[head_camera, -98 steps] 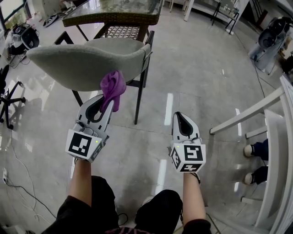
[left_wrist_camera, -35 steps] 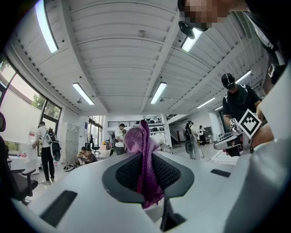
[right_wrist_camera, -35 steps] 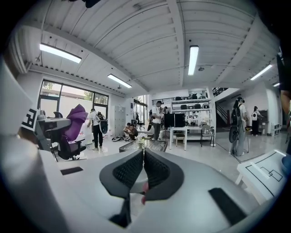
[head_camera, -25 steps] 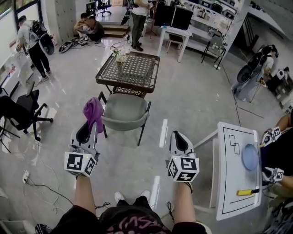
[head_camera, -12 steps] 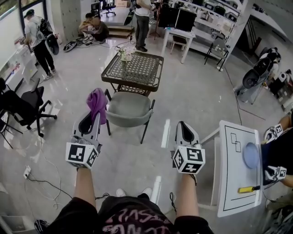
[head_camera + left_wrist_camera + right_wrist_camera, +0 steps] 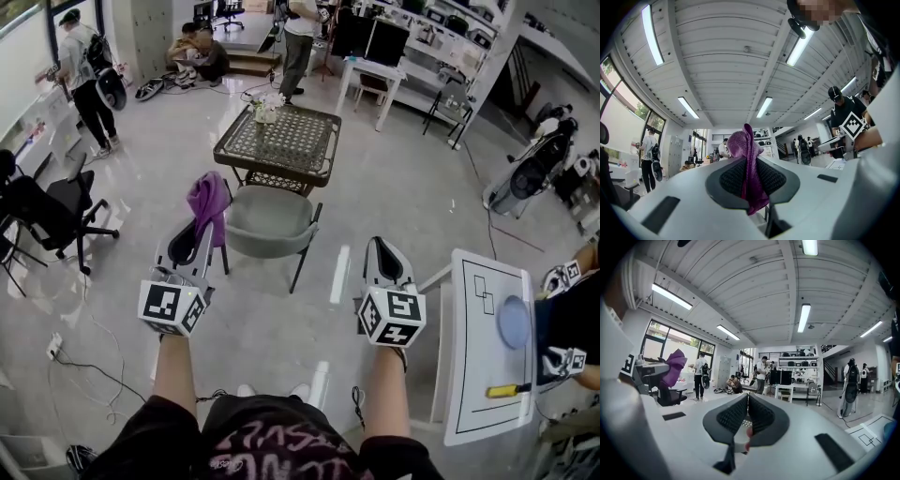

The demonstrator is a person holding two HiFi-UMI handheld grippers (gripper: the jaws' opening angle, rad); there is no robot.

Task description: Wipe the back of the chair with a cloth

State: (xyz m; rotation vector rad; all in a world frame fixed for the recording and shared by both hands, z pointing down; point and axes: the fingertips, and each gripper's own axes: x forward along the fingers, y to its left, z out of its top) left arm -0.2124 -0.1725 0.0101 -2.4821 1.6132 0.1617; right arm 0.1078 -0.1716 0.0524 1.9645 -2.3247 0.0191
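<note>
Gripping a crumpled purple cloth (image 6: 208, 202), my left claw (image 6: 199, 232) is clamped on its lower folds, so the bunched top sticks up past the tips, while my right claw (image 6: 377, 246) is closed on nothing. In the head view the cloth shows at the left edge of the grey chair (image 6: 269, 223), whose padded back faces me on dark legs. About four seconds ago the cloth was against that back from close in; now I stand well off and it touches nothing.

A wicker table (image 6: 278, 141) stands beyond the left gripper (image 6: 199, 232). A white table (image 6: 483, 375) right of the right gripper (image 6: 378, 244) bears a blue plate (image 6: 514, 321).
</note>
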